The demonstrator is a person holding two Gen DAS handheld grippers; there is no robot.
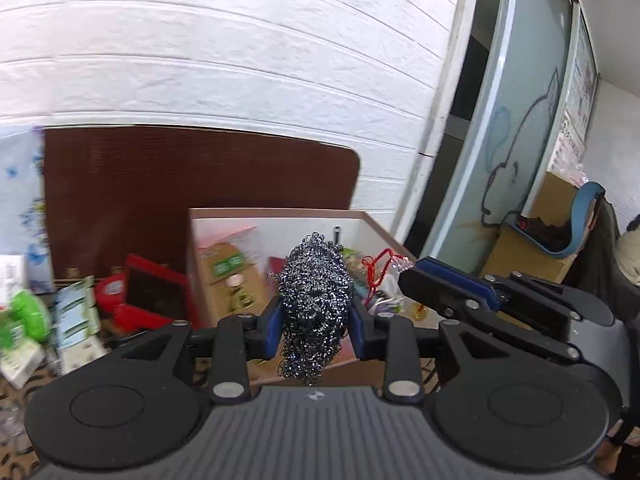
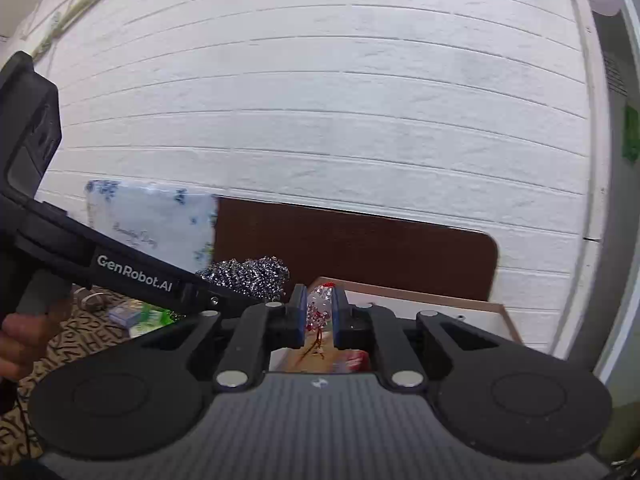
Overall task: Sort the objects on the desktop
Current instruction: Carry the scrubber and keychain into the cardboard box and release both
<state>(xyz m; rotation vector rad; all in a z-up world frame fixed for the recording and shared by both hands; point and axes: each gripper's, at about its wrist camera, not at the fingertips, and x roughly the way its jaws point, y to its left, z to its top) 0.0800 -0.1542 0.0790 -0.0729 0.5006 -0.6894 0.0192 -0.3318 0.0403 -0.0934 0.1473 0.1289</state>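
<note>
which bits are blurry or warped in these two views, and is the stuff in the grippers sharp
Left wrist view: the green and red packages at left are motion-smeared, while the dark steel wool scourer in the left gripper is crisp. Right wrist view: the white panelled wall bows with fisheye distortion, and the small red-and-clear beaded trinket in the right gripper is slightly soft.

Packets left of the box (image 1: 276, 216) are blurred; its contents partly hidden.

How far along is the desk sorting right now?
Done: the box already holds packets. In hand: the left gripper clamps a steel scourer; the right gripper pinches a beaded red-cord charm. Left: packets and a red case on the desk.
</note>
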